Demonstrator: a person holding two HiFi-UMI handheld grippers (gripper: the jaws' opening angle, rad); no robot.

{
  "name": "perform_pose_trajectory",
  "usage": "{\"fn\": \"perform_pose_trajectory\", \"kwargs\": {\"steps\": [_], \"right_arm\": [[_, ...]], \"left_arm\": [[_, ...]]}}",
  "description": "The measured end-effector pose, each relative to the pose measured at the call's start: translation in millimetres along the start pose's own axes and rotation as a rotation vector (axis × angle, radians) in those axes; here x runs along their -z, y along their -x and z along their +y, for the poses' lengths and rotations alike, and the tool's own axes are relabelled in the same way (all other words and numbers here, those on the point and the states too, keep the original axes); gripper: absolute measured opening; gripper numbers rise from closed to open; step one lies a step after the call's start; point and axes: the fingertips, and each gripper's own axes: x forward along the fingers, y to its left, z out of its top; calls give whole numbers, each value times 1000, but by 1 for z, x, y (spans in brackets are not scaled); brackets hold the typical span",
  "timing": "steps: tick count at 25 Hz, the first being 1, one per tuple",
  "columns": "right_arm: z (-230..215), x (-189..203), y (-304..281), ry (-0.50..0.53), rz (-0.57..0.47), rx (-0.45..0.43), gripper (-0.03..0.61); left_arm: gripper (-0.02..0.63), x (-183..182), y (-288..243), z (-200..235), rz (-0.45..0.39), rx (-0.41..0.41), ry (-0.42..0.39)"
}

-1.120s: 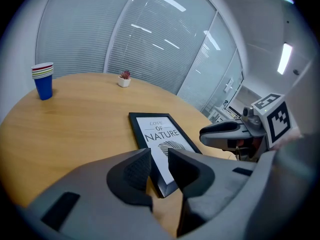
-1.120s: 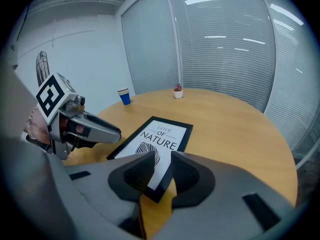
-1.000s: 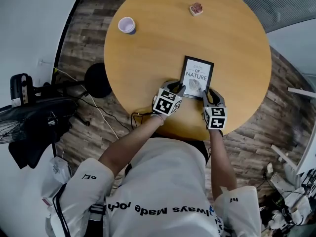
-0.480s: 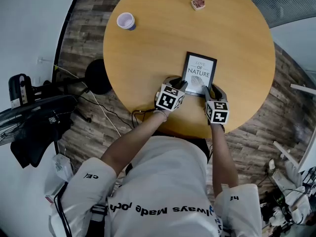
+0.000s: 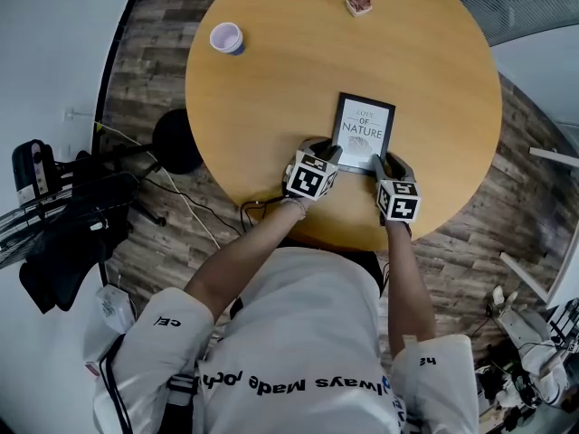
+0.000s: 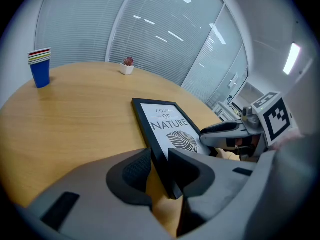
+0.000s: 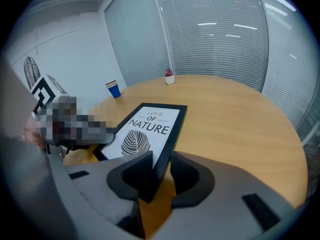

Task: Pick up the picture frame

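While the picture frame (image 5: 364,132) lies on the table (image 5: 271,89): both near corners are taken!
Left gripper (image 6: 156,166): jaws pinched on the frame's near-left edge.
Right gripper (image 7: 159,176): jaws clamped on the near-right edge.
Done: reach and grasp, by the look of it.
To do: the lift itself; the frame looks flat on the wood, or barely off it.
Print: "LOVE OF NATURE" above a leaf drawing.
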Motion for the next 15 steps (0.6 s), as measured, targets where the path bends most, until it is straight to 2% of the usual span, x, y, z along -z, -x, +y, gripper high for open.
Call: {"fn": "perform_pose_trajectory", "kwargs": {"steps": [15], "right_arm": [[-2,-2,3,-3,-3,43,103]], "left_arm": [[112,-1,-1,1,5,9,16]]}}
